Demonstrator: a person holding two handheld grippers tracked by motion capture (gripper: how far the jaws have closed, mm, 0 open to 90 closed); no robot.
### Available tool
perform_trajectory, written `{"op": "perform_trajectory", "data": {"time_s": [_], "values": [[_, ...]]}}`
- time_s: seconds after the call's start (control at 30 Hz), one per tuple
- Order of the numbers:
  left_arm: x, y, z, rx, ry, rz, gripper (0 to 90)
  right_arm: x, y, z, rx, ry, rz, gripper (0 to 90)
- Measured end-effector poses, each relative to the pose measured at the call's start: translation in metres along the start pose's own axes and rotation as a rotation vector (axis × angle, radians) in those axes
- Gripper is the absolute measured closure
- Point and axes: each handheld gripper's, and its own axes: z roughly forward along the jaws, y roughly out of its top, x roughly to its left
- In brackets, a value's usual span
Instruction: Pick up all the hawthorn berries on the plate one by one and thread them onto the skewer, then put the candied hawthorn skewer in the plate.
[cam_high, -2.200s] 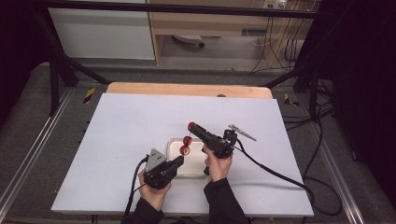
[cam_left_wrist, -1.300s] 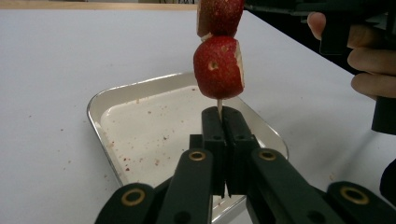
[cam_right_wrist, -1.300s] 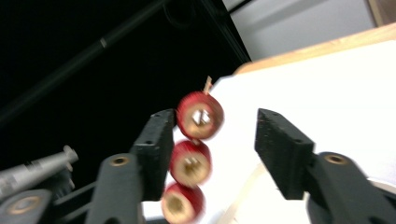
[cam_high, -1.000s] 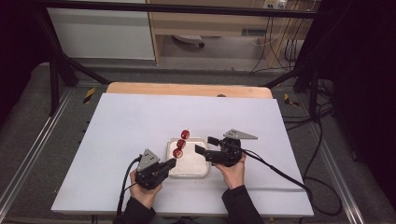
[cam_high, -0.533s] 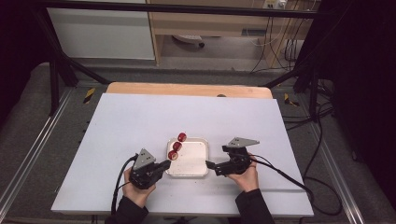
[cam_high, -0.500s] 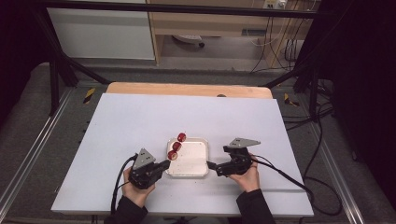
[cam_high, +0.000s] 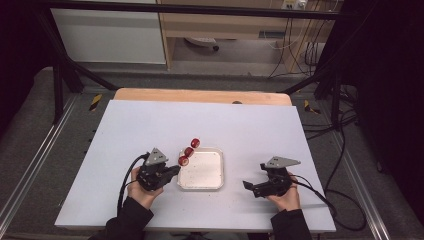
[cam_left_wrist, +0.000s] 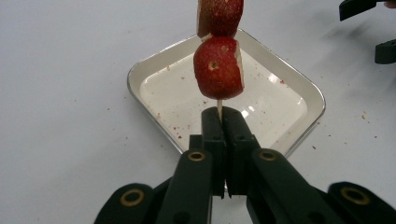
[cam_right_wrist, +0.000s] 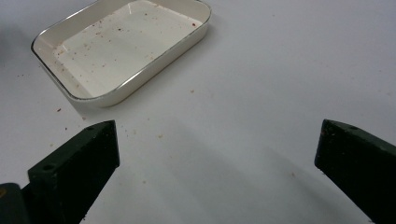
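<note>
- Left gripper (cam_left_wrist: 219, 116), clamped tight on the thin wooden skewer of red glazed fruit (cam_left_wrist: 218, 67) at centre frame, should hold it steady over the white square tray (cam_left_wrist: 154, 65)
- Right gripper (cam_right_wrist: 217, 163) gapes wide, holding nothing, lower right on the pale surface (cam_high: 260, 125)

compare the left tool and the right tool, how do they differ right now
The left tool is shut on the skewer of red fruit, holding it over the white tray; the right tool is open and holds nothing. In the high view the left tool sits at the tray's edge, while the right tool rests apart from it. Both are black and hand-held.
</note>
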Motion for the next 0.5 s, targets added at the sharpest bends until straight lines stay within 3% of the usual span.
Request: {"op": "perform_trajectory", "data": {"time_s": [0.5], "values": [[-0.001,0.022,0.029,0.102,0.0,0.002,88.7,-0.007,-0.019,-0.016,0.021,-0.017,-0.004,0.5]]}}
